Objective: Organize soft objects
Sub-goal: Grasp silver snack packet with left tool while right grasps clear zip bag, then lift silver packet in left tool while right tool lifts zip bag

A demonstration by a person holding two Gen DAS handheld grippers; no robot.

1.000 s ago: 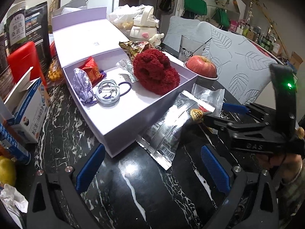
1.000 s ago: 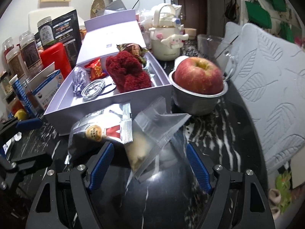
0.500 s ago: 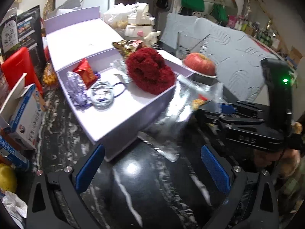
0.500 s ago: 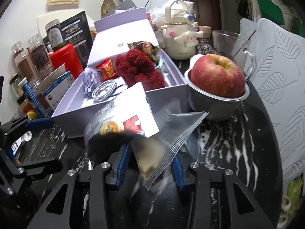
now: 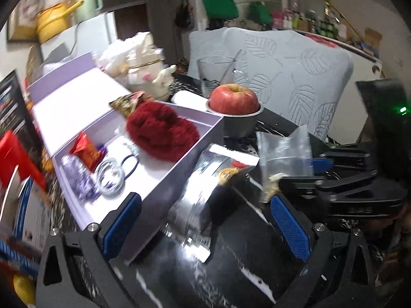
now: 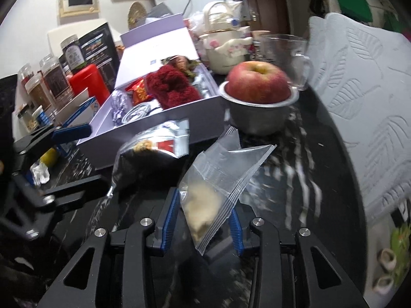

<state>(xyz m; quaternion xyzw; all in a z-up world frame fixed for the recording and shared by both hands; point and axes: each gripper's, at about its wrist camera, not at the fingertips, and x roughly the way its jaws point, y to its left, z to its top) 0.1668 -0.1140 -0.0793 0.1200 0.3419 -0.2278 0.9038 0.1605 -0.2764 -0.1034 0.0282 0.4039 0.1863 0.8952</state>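
Observation:
My right gripper (image 6: 204,218) is shut on a clear zip bag (image 6: 218,182) with a pale lump inside, lifted off the black marble table (image 6: 282,179); the bag also shows in the left wrist view (image 5: 282,159). A silver snack packet (image 6: 151,151) leans beside it against the open lilac box (image 6: 164,133); it also shows in the left wrist view (image 5: 205,195). The box holds a red fluffy scrunchie (image 5: 161,131), a purple wrapper (image 5: 79,179), a red packet and hair ties. My left gripper (image 5: 205,220) is open and empty, just before the silver packet.
A red apple (image 6: 259,82) sits in a metal bowl (image 6: 259,115) right of the box. A glass mug (image 6: 285,54), a white teapot (image 6: 223,51) and jars (image 6: 51,82) stand behind. A leaf-pattern cushion (image 6: 364,97) lies at the right. A red container (image 5: 15,159) stands left.
My right gripper has closed on the clear bag and lifted it. The silver packet has tipped up against the box. My left gripper has moved nearer the packet.

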